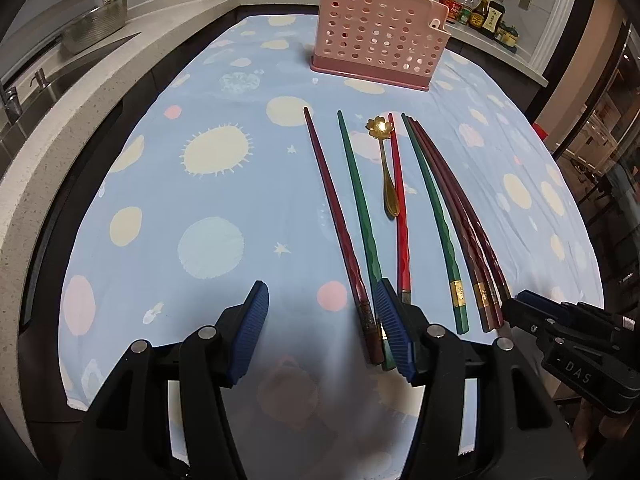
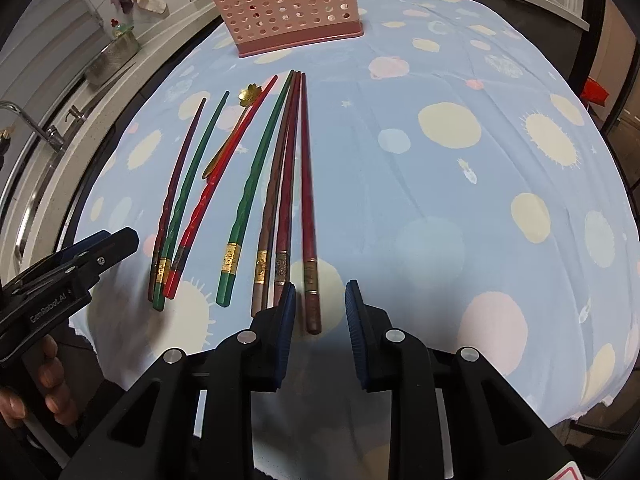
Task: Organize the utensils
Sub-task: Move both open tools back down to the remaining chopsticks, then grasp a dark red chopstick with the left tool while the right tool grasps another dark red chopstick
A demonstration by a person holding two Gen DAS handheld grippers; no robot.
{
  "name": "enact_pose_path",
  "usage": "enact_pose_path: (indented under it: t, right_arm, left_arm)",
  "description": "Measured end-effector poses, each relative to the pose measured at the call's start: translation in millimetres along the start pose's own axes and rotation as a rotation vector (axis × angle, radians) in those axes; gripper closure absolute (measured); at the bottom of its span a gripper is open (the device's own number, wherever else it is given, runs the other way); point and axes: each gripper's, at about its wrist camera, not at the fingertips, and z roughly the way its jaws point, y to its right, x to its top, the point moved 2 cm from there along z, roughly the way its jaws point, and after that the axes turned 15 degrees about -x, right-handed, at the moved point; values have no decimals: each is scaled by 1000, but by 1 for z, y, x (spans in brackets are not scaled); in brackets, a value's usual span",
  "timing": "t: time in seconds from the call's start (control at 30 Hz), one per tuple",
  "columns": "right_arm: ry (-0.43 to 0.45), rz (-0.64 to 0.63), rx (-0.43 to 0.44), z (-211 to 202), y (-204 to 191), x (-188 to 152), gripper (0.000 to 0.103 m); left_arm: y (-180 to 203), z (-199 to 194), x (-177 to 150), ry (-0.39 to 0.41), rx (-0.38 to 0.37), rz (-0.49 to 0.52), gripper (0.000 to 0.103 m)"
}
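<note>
Right wrist view is showing the right claw [image 2: 320, 312] standing part open, straddling the butt end of the rightmost dark red chopstick [image 2: 308, 200], pads not yet pressing. Its long axis is running straight away toward the pink holder [image 2: 288, 8]. Left claw [image 1: 320, 328] is hovering open and empty over the worktop [image 1: 160, 200], farther off.

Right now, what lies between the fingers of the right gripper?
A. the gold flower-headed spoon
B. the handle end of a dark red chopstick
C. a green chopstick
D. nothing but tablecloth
B: in the right wrist view, the right gripper brackets the handle end of the rightmost dark red chopstick, its fingers not yet pressing it, while the gold spoon and the green chopsticks lie farther left.
</note>
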Motion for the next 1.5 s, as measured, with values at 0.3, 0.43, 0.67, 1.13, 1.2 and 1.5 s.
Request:
enact_pose_path:
  t: [0.3, 0.43, 0.67, 1.13, 1.2, 1.5]
  right_arm:
    - [2, 23, -7, 6, 4, 5, 95]
    - [2, 23, -8, 6, 4, 5, 95]
    - [0, 27, -5, 5, 4, 4, 95]
    - [-3, 29, -2, 6, 6, 4, 95]
    - [-3, 31, -1, 5, 6, 3, 95]
    - [1, 32, 2, 3, 7, 3, 96]
  left_arm:
    - [2, 8, -4, -20, -10, 7, 50]
    - [3, 15, -7, -42, -9, 15, 50]
    - [-2, 19, -11, -62, 9, 0, 50]
    - [-8, 15, -15, -52, 42, 1, 60]
    - [-10, 14, -14, -47, 39, -4, 73]
    - [-18, 8, -15, -28, -17, -54, 96]
